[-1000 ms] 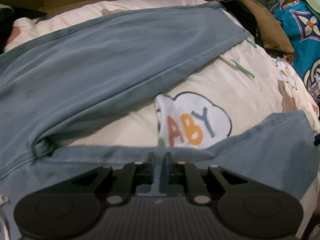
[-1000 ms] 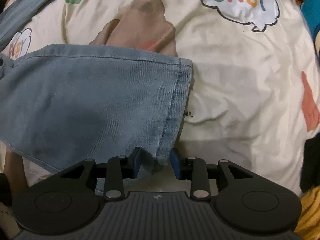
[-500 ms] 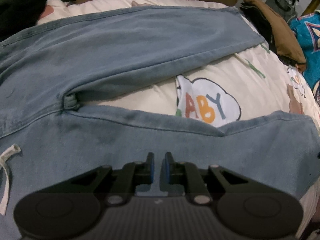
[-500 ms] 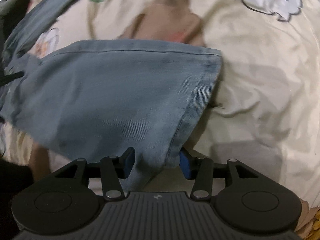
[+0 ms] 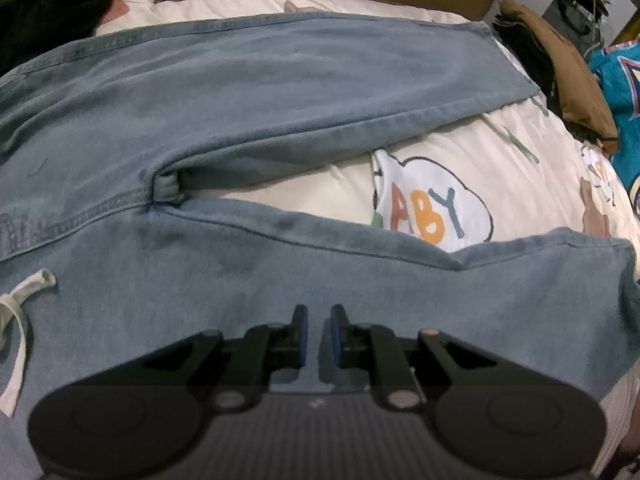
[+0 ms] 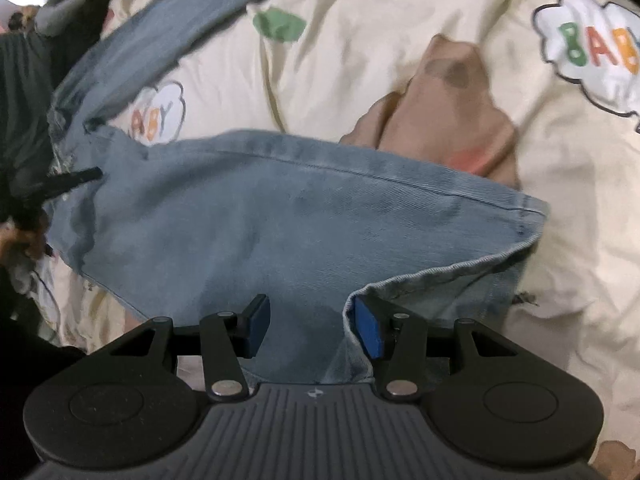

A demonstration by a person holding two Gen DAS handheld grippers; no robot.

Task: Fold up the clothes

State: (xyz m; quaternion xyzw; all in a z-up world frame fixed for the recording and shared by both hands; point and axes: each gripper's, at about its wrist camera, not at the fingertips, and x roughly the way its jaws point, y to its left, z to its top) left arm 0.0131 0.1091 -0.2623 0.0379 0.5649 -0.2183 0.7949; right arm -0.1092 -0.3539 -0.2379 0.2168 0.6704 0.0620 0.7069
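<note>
Right hand-held gripper [image 6: 308, 326] now wider apart around jeans [image 6: 280, 232] hem; left hand-held gripper [image 5: 319, 334] nearly together, grip on denim unclear

The quilt [image 6: 400, 8] bears cloud patches reading "BABY" [image 6: 592, 46], partly hidden as "ABY" [image 5: 430, 216].

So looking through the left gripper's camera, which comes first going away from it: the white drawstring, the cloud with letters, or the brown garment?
From the left gripper:
1. White drawstring, low at the left edge, on the jeans.
2. Lettered cloud, ahead and slightly right, between the two legs.
3. Brown garment, far upper right, beyond the bedding.
</note>
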